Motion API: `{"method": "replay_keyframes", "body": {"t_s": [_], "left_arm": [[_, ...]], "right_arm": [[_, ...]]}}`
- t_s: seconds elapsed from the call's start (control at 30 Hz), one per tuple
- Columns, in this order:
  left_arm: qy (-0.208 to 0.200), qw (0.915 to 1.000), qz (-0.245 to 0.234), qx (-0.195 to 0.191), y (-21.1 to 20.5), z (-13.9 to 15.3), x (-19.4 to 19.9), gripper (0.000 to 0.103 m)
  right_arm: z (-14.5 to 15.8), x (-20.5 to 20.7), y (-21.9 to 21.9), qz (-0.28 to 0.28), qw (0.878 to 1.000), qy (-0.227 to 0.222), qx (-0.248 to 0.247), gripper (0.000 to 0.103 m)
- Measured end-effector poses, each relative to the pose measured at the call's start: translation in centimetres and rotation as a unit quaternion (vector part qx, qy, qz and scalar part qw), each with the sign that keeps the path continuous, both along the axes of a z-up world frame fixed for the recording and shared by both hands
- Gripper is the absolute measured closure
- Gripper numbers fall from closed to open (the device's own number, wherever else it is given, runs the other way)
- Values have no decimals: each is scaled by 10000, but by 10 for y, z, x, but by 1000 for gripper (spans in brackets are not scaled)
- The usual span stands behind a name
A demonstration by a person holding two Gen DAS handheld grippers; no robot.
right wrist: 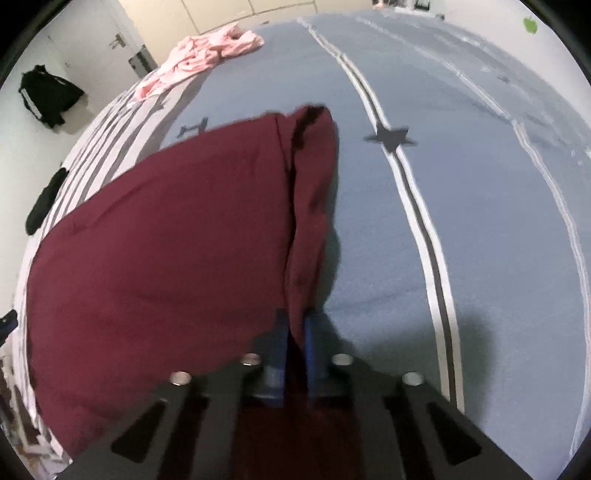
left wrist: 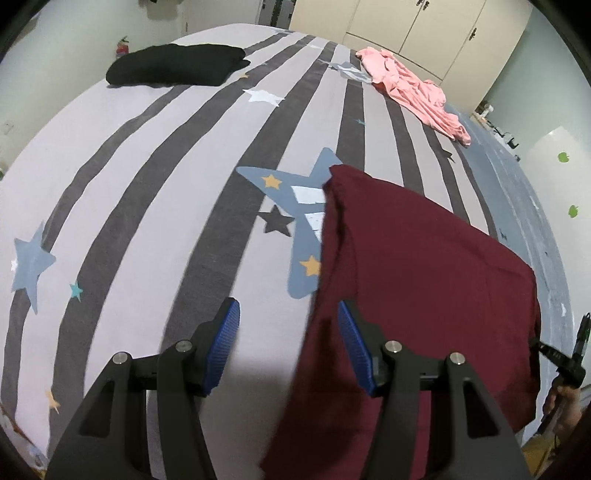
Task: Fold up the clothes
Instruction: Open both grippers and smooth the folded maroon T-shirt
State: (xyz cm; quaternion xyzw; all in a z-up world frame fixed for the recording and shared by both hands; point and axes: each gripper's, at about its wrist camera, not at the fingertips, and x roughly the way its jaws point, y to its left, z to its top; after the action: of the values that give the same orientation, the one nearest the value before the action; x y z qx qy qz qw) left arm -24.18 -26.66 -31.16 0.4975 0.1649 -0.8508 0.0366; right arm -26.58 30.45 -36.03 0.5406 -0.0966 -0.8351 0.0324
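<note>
Soft, light maroon cotton garment [right wrist: 159,236] drapes limply over the bed's near edge; right gripper [right wrist: 295,332] jaws pinch its bunched hem, left gripper [left wrist: 288,343] jaws gape empty beside the opposite hem.

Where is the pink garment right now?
The pink garment lies crumpled at the far right of the bed in the left wrist view, near the cupboards, well beyond the maroon garment; the right wrist view shows it far left.

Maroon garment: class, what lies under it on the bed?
Under the maroon garment lies the striped, star-printed bedsheet; a blue star is partly covered. Anything else beneath is hidden.
</note>
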Motion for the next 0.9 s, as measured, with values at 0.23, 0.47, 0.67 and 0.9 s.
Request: {"method": "replay_keyframes", "body": {"t_s": [0.23,0.47,0.67,0.9], "left_arm": [[179,9996,-217,87,-63,37,11,50],[283,9995,98,111,-123,60,24,50],[150,9995,164,243,-138,46,32,50],[-30,9983,-382,428,-81,22,27,50]], "right_arm": [[98,22,-140,637,9955,701,81,98],[110,20,-364,1757,9788,450,-953,93],[110,36,-431,2352,9613,450,-1363,67],[81,23,-315,1285,9886,537,-578,57]]}}
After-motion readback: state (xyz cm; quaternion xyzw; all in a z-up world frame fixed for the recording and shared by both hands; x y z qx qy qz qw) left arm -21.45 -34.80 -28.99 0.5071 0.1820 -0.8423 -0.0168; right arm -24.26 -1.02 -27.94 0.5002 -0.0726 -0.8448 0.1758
